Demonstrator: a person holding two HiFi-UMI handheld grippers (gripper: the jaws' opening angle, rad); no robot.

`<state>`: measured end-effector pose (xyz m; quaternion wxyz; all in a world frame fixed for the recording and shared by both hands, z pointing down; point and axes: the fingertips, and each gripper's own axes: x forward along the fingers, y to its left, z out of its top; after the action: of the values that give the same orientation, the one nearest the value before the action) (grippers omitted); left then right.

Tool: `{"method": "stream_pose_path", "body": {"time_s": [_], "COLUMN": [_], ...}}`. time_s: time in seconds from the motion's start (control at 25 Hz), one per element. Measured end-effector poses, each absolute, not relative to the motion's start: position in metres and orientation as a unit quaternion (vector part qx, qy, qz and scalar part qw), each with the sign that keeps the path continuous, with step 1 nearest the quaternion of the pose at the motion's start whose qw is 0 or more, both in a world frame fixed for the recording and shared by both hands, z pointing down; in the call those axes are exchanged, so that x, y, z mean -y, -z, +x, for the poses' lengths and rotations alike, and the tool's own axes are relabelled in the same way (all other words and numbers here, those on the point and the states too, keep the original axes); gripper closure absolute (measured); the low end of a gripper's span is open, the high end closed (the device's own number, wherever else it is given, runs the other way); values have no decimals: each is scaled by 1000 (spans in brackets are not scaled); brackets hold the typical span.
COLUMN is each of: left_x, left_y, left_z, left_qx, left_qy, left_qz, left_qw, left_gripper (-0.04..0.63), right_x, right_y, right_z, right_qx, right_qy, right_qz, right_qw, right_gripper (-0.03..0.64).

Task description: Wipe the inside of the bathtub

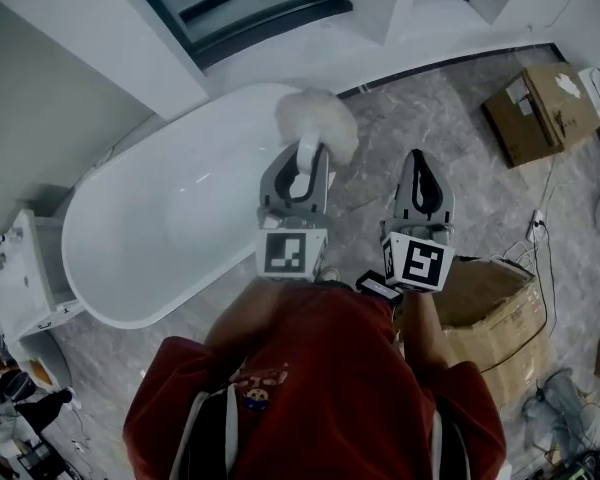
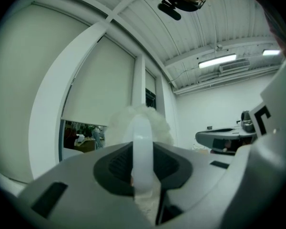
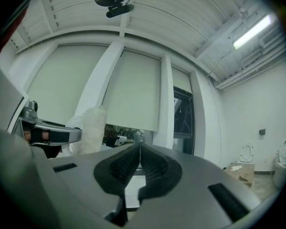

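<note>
Both marker cubes (image 1: 291, 253) (image 1: 421, 262) show black squares; left gripper (image 1: 302, 152) clamps white duster (image 1: 318, 118).

Live: a red sweatshirt (image 1: 320, 378) is worn behind the grey left gripper (image 1: 303, 158) and right gripper (image 1: 418, 160); black-and-white marker cubes (image 1: 292, 253) are seen, chest emblem (image 1: 258, 386) possibly cartoon.

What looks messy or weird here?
Nothing is spilled or broken. The odd part: the left claw holds the duster up in the air, not inside the tub. The right claw is shut and empty. Boxes clutter the floor nearby.
</note>
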<state>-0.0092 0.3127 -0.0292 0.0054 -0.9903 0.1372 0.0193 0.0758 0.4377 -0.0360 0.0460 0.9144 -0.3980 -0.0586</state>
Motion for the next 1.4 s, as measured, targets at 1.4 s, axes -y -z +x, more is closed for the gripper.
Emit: {"method": "stream_pose_path", "body": {"time_s": [1.4], "left_x": [-26], "left_y": [-41], "left_z": [71], "left_qx": [-321], "left_qy": [48], "left_qz": [-944], "left_qw": [-52], "left_gripper": [502], "right_x": [-97], "right_y": [7], "right_z": [201], "right_qx": [579], "right_qy": [44], "right_qz": [810], "right_qw": [84], "right_gripper": [604]}}
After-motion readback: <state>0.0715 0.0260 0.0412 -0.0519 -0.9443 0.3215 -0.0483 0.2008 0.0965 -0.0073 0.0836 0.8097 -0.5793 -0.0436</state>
